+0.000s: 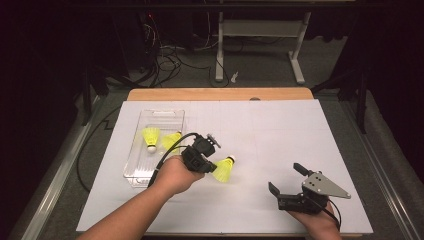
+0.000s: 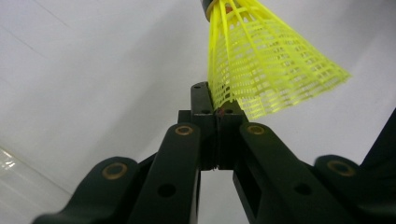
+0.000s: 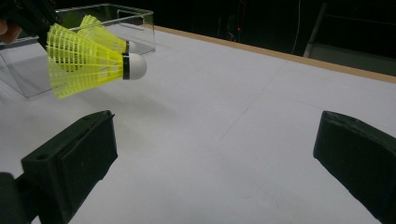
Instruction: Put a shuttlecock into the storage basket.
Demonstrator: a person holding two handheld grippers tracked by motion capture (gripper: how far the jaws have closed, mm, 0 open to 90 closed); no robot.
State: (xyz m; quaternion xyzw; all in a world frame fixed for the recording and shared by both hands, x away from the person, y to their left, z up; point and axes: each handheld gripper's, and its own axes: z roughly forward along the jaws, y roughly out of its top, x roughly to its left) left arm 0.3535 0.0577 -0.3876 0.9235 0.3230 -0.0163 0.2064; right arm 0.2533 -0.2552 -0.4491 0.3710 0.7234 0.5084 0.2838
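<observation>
We hold shuttlecock (image 1: 223, 169) by skirt edge in left claw (image 2: 215, 105), clamped tight, above table (image 1: 280, 135) right of tray (image 1: 134, 176). Right claw (image 1: 287, 179) wide open, empty. Risk: thin grip on flexing mesh, shuttlecock slips or twists free before tray.

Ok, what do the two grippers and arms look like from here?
Both grippers are black with two blocky jaws. The left gripper trails a black cable. The right gripper carries a grey three-cornered plate on top. The forearms are bare, with no sleeves in view.
</observation>
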